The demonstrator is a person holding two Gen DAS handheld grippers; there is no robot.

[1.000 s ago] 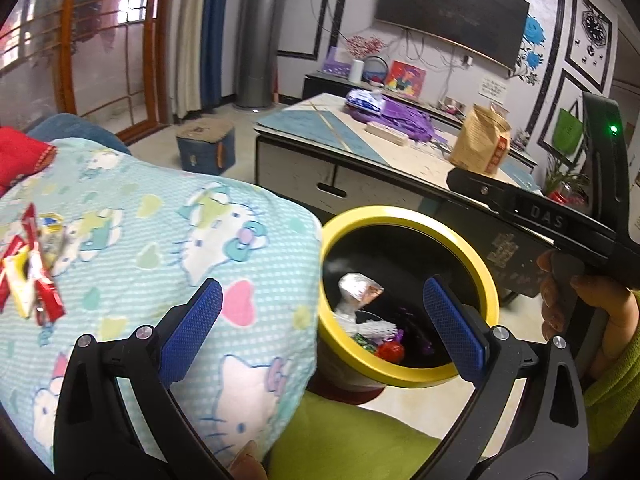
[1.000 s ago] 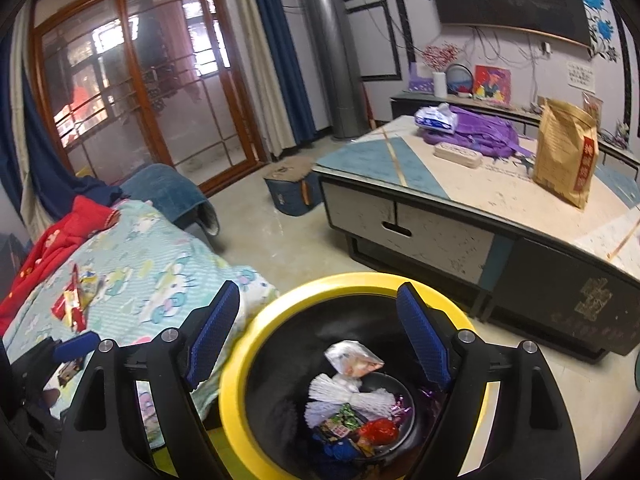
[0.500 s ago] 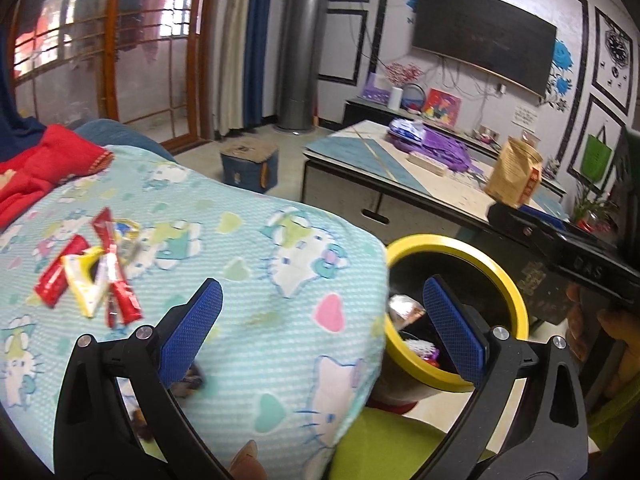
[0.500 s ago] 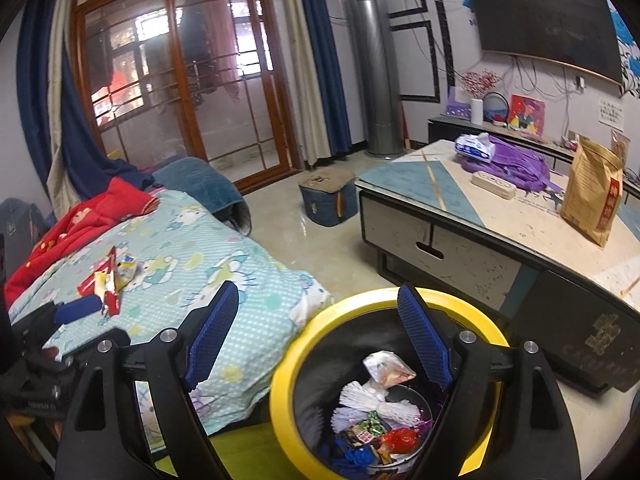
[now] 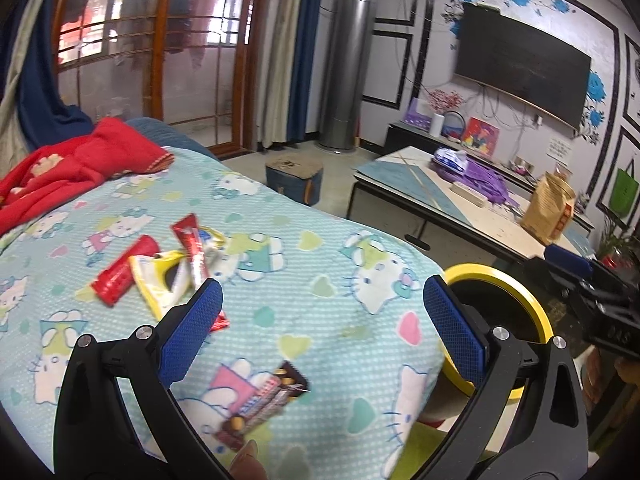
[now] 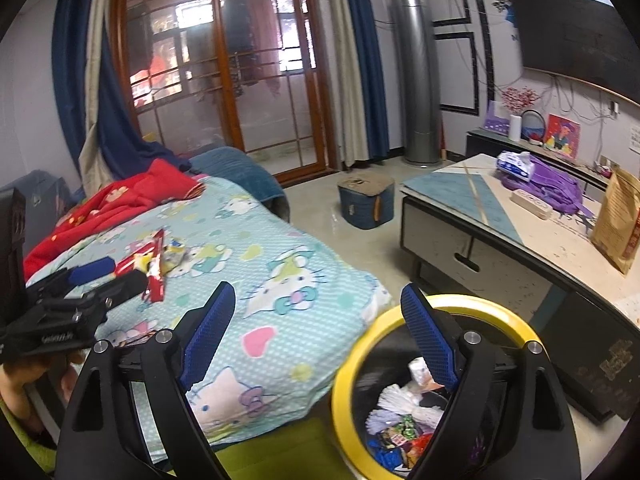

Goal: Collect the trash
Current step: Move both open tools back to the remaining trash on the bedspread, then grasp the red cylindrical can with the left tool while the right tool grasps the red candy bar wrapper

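Observation:
A pile of red and yellow snack wrappers (image 5: 168, 264) lies on the light blue cartoon-print blanket (image 5: 320, 280); it also shows in the right wrist view (image 6: 154, 260). A dark candy wrapper (image 5: 264, 404) lies nearer, below my left gripper (image 5: 320, 328), which is open and empty above the blanket. A yellow-rimmed black bin (image 6: 404, 320) holding trash stands beside the bed; its rim also shows in the left wrist view (image 5: 516, 280). My right gripper (image 6: 320, 336) is open and empty over the bin's left edge.
A red garment (image 5: 76, 164) lies at the far end of the blanket. A low coffee table (image 6: 500, 232) with a brown paper bag (image 6: 618, 220) and purple bag (image 6: 548, 188) stands right. A blue stool (image 6: 366, 200) sits on the floor.
Both grippers have swung left from the bin toward the bed. The wrapper pile and a dark candy wrapper have come into the left view. Both stay open.

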